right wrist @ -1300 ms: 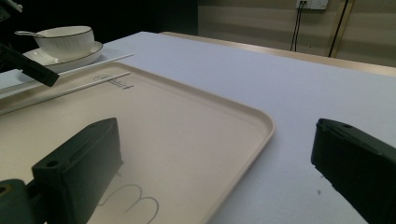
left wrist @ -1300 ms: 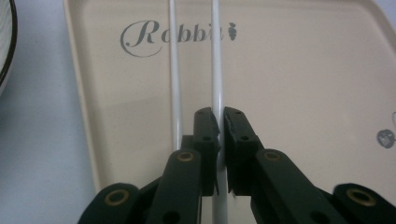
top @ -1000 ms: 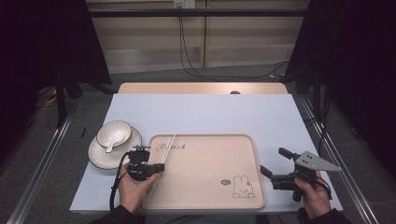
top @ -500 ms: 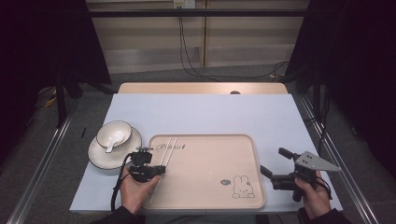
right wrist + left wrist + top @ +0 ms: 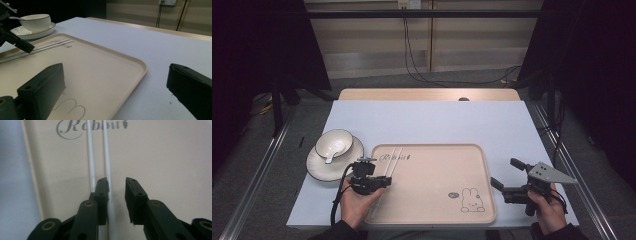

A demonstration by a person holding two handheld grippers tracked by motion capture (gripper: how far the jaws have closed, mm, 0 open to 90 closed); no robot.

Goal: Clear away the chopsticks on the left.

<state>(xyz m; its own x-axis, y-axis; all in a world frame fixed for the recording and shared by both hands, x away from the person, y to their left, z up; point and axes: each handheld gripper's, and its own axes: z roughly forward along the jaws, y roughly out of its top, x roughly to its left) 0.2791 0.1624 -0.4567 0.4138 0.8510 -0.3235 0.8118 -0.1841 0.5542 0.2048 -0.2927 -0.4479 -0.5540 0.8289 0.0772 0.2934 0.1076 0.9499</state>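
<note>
Two white chopsticks [image 5: 100, 157] lie side by side on the beige tray [image 5: 437, 200], near its left rim, tips by the printed lettering. The left gripper [image 5: 116, 181] hovers over them, jaws slightly parted, gripping nothing. The right gripper [image 5: 507, 176], right of the tray, gapes wide and empty.

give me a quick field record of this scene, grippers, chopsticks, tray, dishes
left gripper: open, jaws low over the tray's left part, one chopstick between them, the other under the left jaw
right gripper: open wide, at the tray's right edge, holding nothing
chopsticks: two white sticks lying side by side on the tray, near the printed word
tray: beige, rabbit drawing in its near right corner
bowl: white, on a plate left of the tray, spoon inside
table: pale blue top
</note>
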